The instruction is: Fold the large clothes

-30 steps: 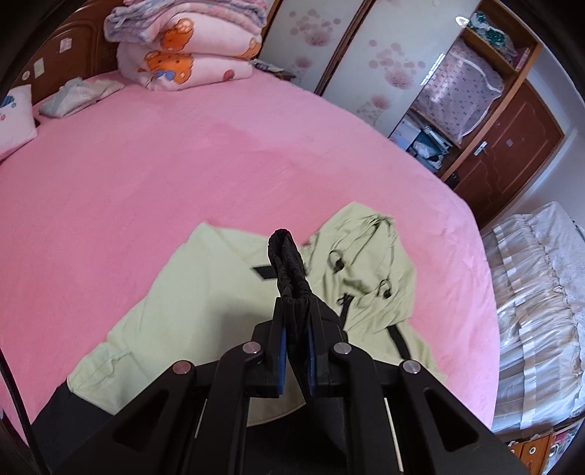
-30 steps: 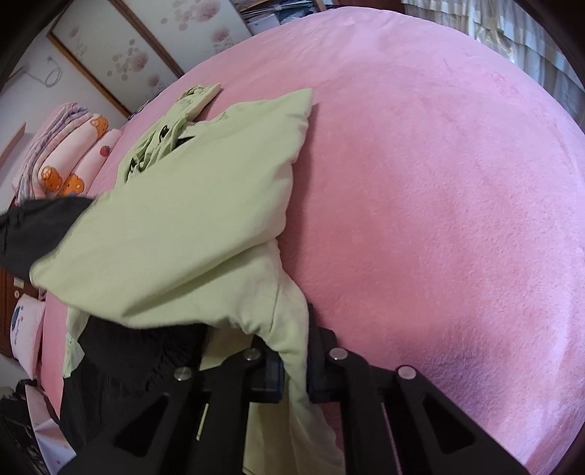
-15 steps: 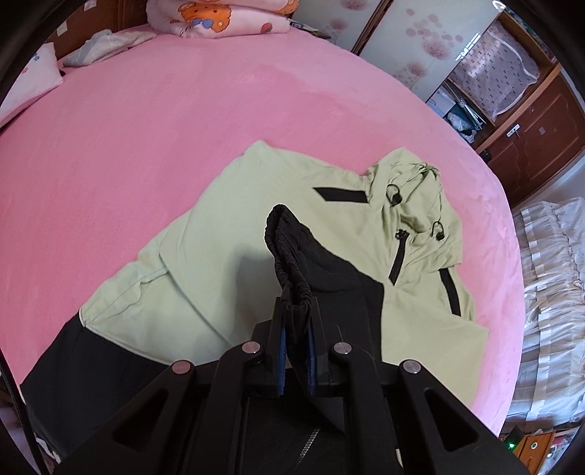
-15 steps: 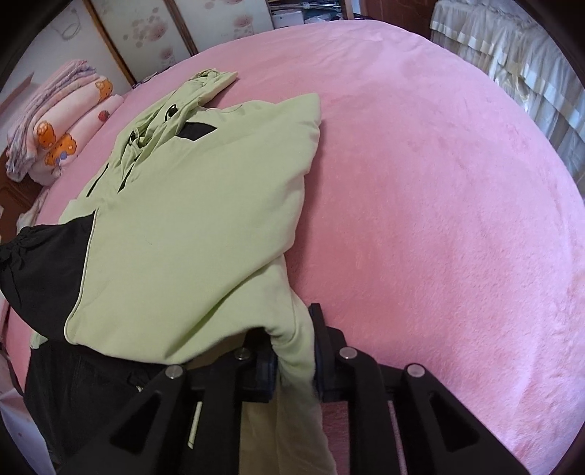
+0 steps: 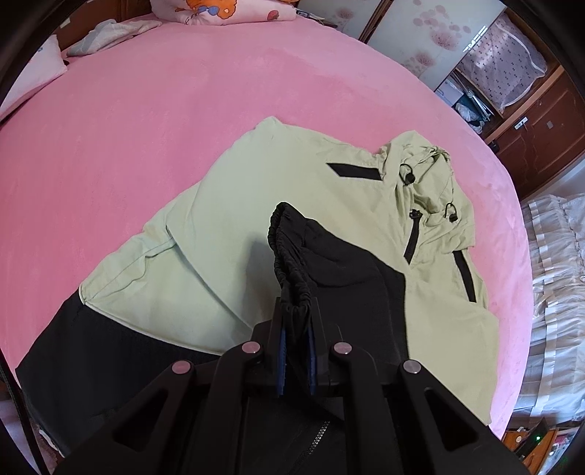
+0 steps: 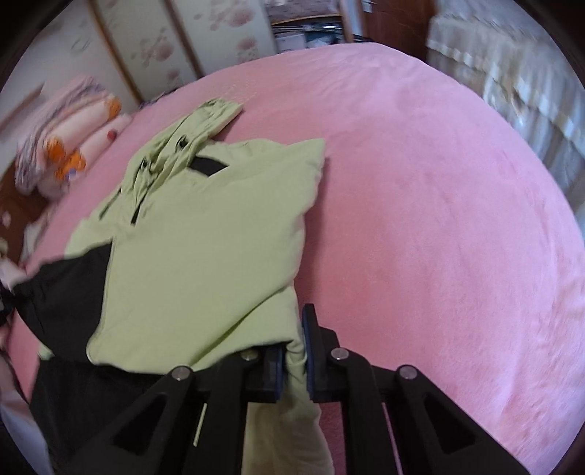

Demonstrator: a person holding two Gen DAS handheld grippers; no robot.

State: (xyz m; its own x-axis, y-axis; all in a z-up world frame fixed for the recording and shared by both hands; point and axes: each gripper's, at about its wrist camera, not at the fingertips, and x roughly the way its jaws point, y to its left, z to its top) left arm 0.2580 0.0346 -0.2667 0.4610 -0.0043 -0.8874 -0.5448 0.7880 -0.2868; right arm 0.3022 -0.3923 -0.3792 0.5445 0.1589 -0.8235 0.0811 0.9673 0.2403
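Observation:
A light green and black hooded jacket (image 5: 278, 204) lies spread on the pink bed (image 5: 128, 109), hood (image 5: 427, 175) at the far right. My left gripper (image 5: 295, 329) is shut on the jacket's black elastic cuff (image 5: 289, 255) and holds the black sleeve above the jacket body. In the right wrist view the jacket (image 6: 204, 234) has a green sleeve folded over its body. My right gripper (image 6: 292, 350) is shut on the green sleeve fabric (image 6: 289, 325) at the jacket's near right edge.
Folded pink quilts (image 5: 219, 9) and a pillow (image 5: 33, 76) lie at the bed's far side. Wardrobe doors (image 5: 431, 40) and wooden cabinets (image 5: 541, 120) stand behind. A white frilled bed cover (image 5: 555, 292) is on the right. Bare pink sheet (image 6: 438, 219) extends right of the jacket.
Both grippers have carried their sleeves inward over the jacket. The left view now looks down on more of the jacket body; the green sleeve lies flatter across it.

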